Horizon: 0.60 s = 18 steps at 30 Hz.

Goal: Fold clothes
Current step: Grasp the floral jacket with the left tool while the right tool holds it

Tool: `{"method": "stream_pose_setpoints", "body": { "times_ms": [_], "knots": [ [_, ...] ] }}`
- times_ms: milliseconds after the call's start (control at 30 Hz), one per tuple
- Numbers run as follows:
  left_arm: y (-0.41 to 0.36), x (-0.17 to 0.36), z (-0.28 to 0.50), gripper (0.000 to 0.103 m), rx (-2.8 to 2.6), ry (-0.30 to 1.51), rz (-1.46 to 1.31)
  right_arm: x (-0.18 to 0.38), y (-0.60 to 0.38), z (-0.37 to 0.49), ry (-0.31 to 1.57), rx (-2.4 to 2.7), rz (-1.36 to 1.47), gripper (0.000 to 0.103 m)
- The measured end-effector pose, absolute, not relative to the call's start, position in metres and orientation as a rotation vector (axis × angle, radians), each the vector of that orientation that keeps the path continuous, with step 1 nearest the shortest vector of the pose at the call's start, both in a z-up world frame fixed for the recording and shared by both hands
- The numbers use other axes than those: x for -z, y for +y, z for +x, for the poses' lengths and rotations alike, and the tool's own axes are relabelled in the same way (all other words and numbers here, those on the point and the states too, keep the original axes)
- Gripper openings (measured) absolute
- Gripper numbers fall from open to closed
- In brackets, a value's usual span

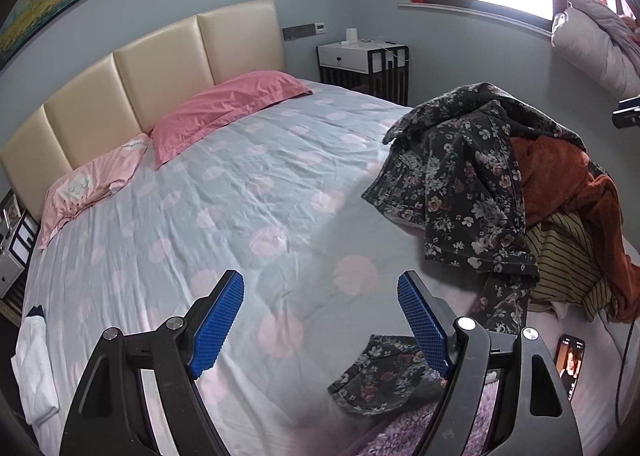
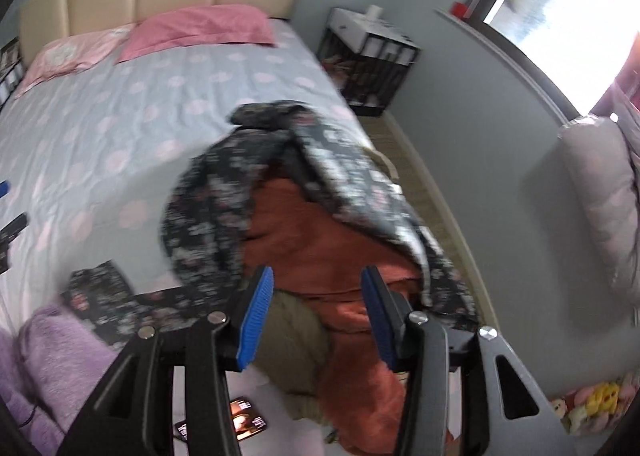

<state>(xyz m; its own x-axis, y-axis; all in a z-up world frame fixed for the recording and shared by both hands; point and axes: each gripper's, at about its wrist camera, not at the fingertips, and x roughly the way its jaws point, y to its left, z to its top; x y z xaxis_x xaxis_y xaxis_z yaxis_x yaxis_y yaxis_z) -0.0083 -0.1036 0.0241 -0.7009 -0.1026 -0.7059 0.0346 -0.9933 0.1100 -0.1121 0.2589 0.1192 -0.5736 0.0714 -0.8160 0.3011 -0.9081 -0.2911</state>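
A heap of clothes lies on the right side of the bed: a dark floral garment (image 1: 460,184) draped over an orange fleece piece (image 1: 560,180) and a striped olive top (image 1: 568,260). One floral leg trails toward the bed's near edge (image 1: 384,372). My left gripper (image 1: 320,296) stands open above the bedspread, nothing between its blue pads. In the right wrist view the floral garment (image 2: 208,216) and the orange fleece (image 2: 320,232) lie under my right gripper (image 2: 316,284), whose jaws stand apart over the fleece, with no pad pressing on cloth.
The grey bedspread with pink dots (image 1: 224,196) stretches to pink pillows (image 1: 224,104) at the headboard. A phone (image 1: 568,364) lies lit at the near edge beside a purple fluffy fabric (image 2: 52,352). A nightstand (image 1: 360,64) and a grey cushion (image 2: 600,196) stand by the window wall.
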Motion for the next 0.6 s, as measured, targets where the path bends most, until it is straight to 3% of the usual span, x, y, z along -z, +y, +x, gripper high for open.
{"method": "stream_pose_setpoints", "body": {
  "times_ms": [300,600],
  "knots": [
    [-0.070,-0.006,-0.058,0.081,2.851,-0.200,1.299,-0.059,0.296,-0.171,0.550,2.608,1.441,0.045],
    [-0.021,0.033,-0.137,0.081,2.977,-0.165,1.412,-0.032,0.292,-0.212,0.557,2.618,1.336,0.045]
  ]
}}
